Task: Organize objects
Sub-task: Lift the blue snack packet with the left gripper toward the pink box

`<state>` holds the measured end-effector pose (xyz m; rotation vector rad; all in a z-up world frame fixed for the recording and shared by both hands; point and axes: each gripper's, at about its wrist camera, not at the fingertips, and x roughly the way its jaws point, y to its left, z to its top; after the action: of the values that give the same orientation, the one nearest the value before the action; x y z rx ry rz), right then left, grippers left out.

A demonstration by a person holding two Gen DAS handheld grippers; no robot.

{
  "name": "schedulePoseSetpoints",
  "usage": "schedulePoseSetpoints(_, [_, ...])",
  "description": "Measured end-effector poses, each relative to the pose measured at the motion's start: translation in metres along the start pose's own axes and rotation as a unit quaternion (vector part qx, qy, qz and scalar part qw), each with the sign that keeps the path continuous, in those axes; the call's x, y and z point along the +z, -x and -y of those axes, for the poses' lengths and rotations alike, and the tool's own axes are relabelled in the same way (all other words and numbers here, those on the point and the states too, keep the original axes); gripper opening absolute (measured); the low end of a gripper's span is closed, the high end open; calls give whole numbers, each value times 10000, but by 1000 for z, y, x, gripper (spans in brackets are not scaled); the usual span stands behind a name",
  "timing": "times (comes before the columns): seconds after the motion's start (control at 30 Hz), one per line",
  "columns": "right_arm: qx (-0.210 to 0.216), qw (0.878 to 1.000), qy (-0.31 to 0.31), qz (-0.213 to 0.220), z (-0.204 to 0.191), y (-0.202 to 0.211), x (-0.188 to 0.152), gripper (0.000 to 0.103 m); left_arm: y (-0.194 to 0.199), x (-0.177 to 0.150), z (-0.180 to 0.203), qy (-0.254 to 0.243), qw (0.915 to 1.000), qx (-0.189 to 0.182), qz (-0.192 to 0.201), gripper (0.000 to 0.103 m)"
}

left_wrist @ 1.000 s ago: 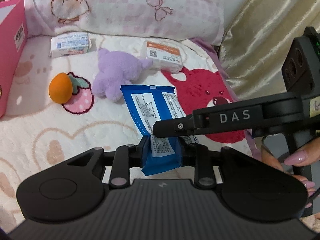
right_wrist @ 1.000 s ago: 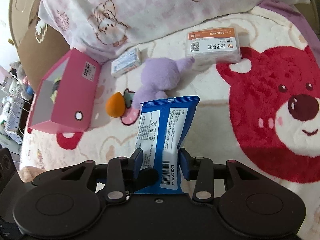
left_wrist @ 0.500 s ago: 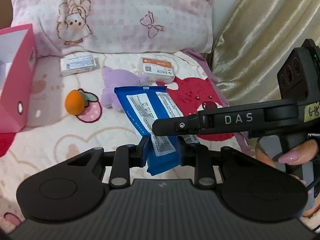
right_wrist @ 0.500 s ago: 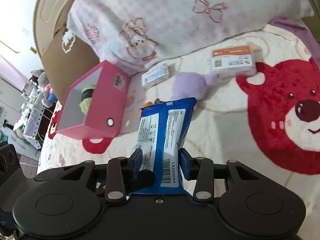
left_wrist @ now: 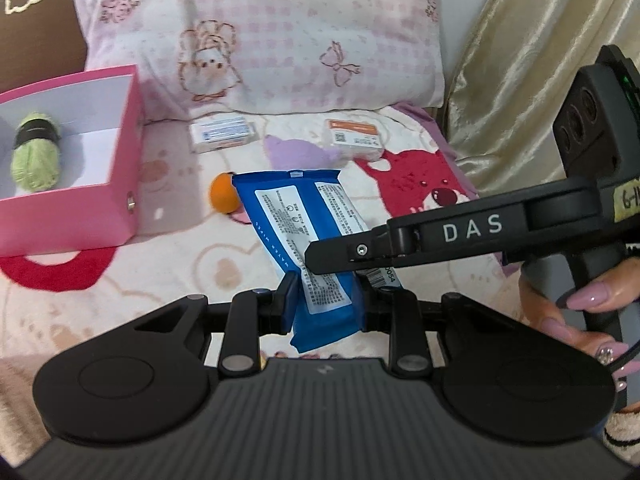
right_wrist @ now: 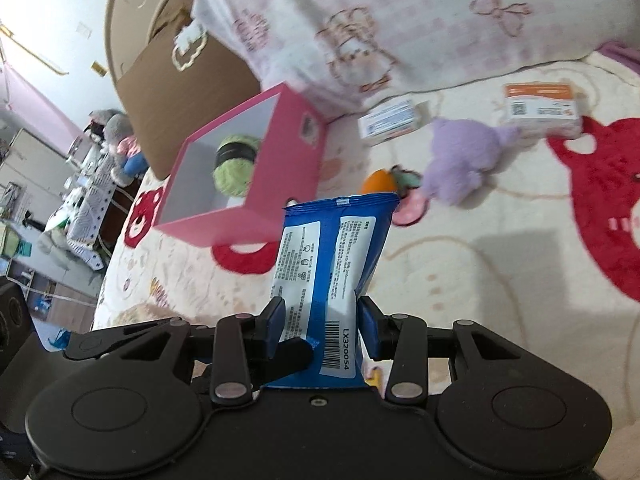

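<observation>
Both claws grip one blue packet (left_wrist: 304, 232), lifted clear of the bed (left_wrist: 168, 264). The left claw (left_wrist: 326, 300) is nearly closed, its pads pinching the packet's near end. The right claw (right_wrist: 322, 322) stands a little wider and clamps the same end from both sides; its finger (left_wrist: 360, 250) reaches in from 3 o'clock in the left view. At 10 o'clock from the packet sits an open pink box (left_wrist: 124, 184) with a green ball of yarn (left_wrist: 36, 156) inside. An orange toy (left_wrist: 224, 198) shows just behind the packet. A purple plush (right_wrist: 464, 156), partly hidden and perhaps touching the orange-topped box (right_wrist: 540, 110), lies at 1 o'clock. A small white box (right_wrist: 390, 120) rests by the pillow (left_wrist: 280, 32).
</observation>
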<state>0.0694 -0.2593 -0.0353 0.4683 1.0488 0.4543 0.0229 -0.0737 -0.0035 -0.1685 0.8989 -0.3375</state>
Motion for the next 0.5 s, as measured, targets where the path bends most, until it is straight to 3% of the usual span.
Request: schedulePoseSetpoints(0.5, [223, 9987, 439, 121, -76, -7, 11, 47, 64, 0, -36, 222, 9966, 392, 693, 25])
